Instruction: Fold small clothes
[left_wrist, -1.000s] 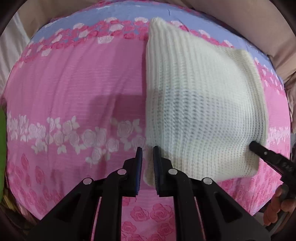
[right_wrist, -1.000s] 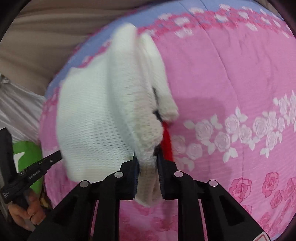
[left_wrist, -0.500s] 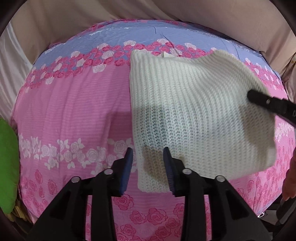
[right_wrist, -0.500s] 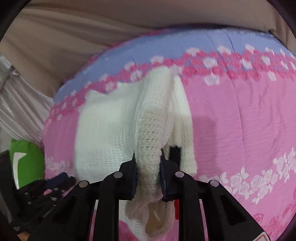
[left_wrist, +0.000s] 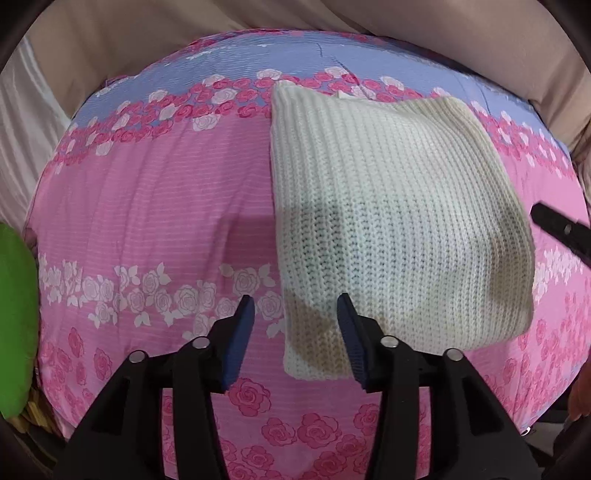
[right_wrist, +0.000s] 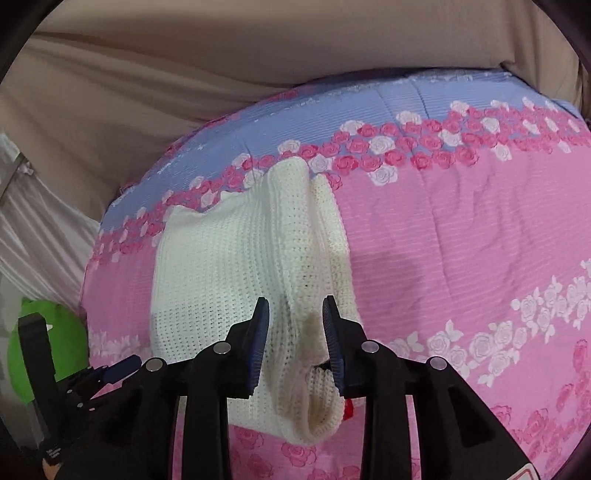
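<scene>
The left gripper (left_wrist: 295, 310) hovers with its jaws spread wide, holding nothing. The right gripper (right_wrist: 295, 314) also has its jaws parted, gripping nothing; its tip (left_wrist: 554, 223) juts in at the left view's right edge.

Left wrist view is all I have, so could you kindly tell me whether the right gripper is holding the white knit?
Observer: No. The right gripper is open, its jaws apart on either side of one bunched edge of the white knit.
Operator: Does that edge lie flat, as it seems to from here?
Observer: No. It stands up as a rolled ridge that runs away from the gripper.
Operator: Is anything else there?
Observer: A small red piece peeks out beneath the knit's near end; I cannot tell what it is.
</scene>
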